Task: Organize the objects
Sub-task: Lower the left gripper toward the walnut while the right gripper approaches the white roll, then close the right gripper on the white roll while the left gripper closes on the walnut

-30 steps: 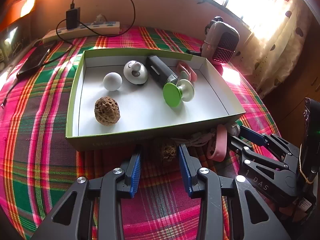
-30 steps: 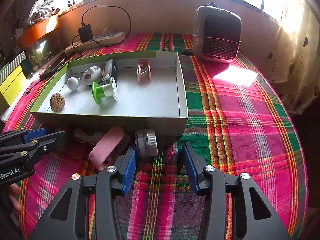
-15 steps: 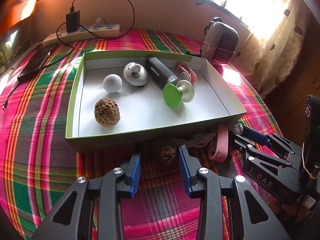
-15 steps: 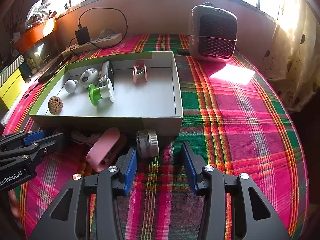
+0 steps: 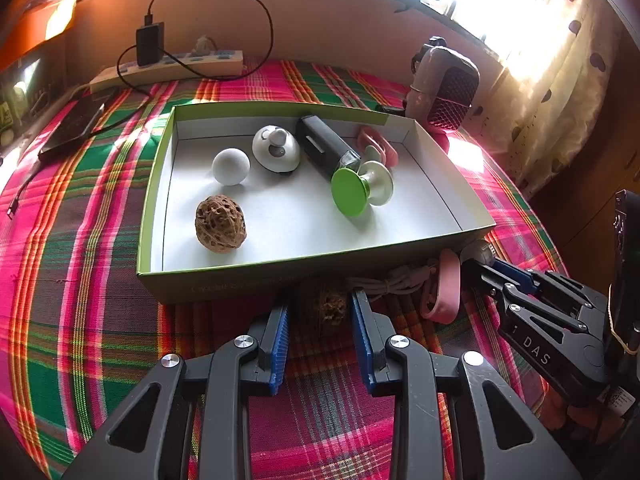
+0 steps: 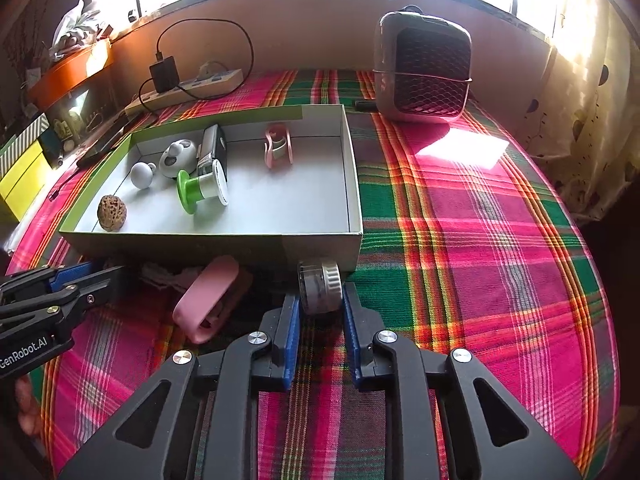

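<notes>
A green-rimmed white box [image 5: 168,184] [image 6: 354,184] holds a walnut [image 5: 219,224], a white ball [image 5: 231,167], a white round gadget [image 5: 275,148], a black device [image 5: 324,146], a green-and-white spool [image 5: 360,190] and a pink clip [image 6: 277,147]. In front of the box lie a second walnut [image 5: 328,305], a white cable [image 5: 394,280], a pink oval piece [image 6: 206,300] and a small silver roll [image 6: 320,287]. My left gripper [image 5: 320,306] is open with the walnut between its fingers. My right gripper [image 6: 319,300] has its fingers closed in around the silver roll.
A small heater [image 6: 424,76] stands at the back right on the plaid tablecloth [image 6: 460,220]. A power strip with a charger [image 5: 168,66] and a phone [image 5: 74,124] lie at the back left. Yellow boxes [image 6: 20,184] sit at the far left.
My right gripper moved forward and its fingers narrowed around the silver roll. My left gripper crept forward so the walnut sits between its fingers.
</notes>
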Demonstrator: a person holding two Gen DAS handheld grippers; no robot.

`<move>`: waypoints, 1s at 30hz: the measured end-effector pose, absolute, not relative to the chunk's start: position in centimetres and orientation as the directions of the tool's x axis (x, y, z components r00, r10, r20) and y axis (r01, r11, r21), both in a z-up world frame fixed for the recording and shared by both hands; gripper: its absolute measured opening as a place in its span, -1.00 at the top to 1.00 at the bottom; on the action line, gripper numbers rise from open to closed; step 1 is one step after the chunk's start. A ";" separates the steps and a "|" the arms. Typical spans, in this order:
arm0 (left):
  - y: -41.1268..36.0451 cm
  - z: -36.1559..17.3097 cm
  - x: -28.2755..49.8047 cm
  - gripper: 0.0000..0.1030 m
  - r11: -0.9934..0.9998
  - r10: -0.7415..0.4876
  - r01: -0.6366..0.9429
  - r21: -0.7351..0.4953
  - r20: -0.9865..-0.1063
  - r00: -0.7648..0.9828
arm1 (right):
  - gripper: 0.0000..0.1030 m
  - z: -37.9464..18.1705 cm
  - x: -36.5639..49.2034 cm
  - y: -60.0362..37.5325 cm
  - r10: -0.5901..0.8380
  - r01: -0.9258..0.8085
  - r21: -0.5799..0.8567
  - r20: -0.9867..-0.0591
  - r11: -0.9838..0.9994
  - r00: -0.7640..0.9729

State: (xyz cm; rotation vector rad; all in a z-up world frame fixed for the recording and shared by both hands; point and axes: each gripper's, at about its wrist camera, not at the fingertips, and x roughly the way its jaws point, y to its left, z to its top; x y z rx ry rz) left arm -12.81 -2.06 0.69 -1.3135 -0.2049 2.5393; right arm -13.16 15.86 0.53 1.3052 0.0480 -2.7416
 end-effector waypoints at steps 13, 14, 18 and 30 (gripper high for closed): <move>-2.0 0.7 -12.7 0.48 -0.953 0.304 -0.178 -0.246 -0.776 -0.553 | 0.61 0.6 -13.2 16.0 -0.086 0.109 0.022 -0.775 -0.994 -0.626; -2.0 0.7 -12.7 0.48 -0.953 0.304 -0.178 -0.247 -0.776 -0.552 | 0.61 0.6 -13.1 16.0 -0.086 0.108 0.024 -0.775 -0.994 -0.626; -2.1 0.8 -12.6 0.48 -0.953 0.304 -0.180 -0.245 -0.775 -0.553 | 0.61 0.6 -13.1 16.0 -0.087 0.107 0.026 -0.775 -0.994 -0.626; -2.4 1.0 -12.4 0.48 -0.950 0.311 -0.183 -0.251 -0.767 -0.561 | 0.61 0.9 -12.6 16.1 -0.097 0.116 0.029 -0.764 -0.993 -0.638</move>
